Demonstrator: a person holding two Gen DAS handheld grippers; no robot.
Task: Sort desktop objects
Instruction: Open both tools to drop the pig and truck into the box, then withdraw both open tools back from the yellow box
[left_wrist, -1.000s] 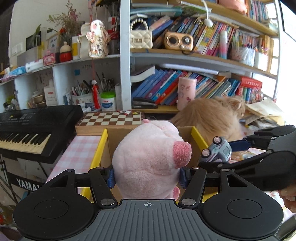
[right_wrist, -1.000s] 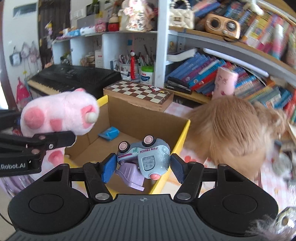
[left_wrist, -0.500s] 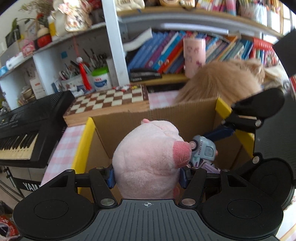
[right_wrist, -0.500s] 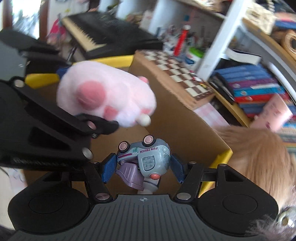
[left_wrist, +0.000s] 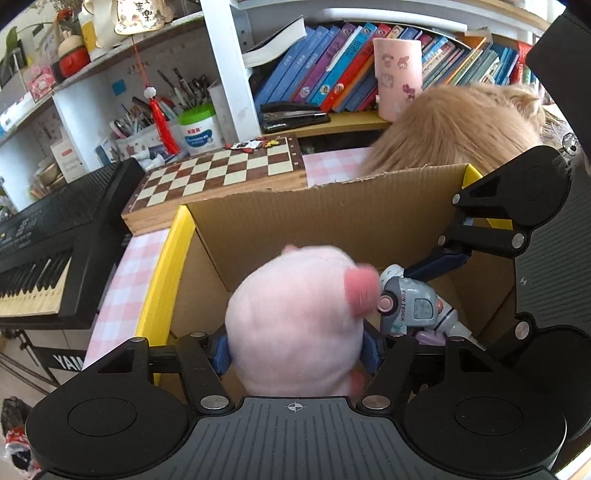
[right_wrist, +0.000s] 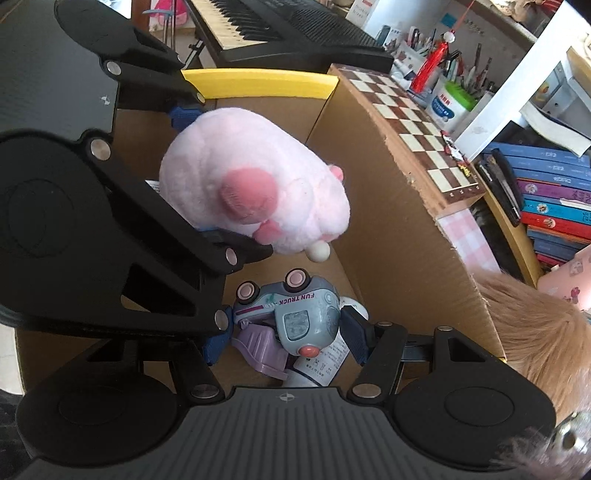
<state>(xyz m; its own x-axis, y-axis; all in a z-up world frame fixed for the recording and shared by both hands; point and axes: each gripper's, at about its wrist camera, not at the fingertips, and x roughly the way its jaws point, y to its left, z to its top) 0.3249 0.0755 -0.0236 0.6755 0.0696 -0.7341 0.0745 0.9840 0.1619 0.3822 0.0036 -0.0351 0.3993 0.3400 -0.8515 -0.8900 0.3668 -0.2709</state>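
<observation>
My left gripper (left_wrist: 295, 347) is shut on a pink plush pig (left_wrist: 295, 325) and holds it over the open cardboard box (left_wrist: 332, 218) with yellow flaps. The pig also shows in the right wrist view (right_wrist: 255, 184), clamped between the left gripper's fingers (right_wrist: 184, 114). My right gripper (right_wrist: 284, 339) is shut on a grey-blue toy truck (right_wrist: 295, 314), held low inside the box. The truck shows in the left wrist view (left_wrist: 410, 306) just right of the pig. Under it in the box lie a purple toy (right_wrist: 258, 347) and a white bottle (right_wrist: 321, 365).
A chessboard (left_wrist: 221, 173) lies behind the box and a black keyboard (left_wrist: 48, 240) stands to the left. A furry orange cat (left_wrist: 454, 133) sits behind the box's right side. Bookshelves (left_wrist: 332, 74) and pen cups (left_wrist: 199, 129) fill the back.
Both grippers have moved forward and down over the box, still holding the pig and the truck. The truck has gone down inside the box beside the pig.
</observation>
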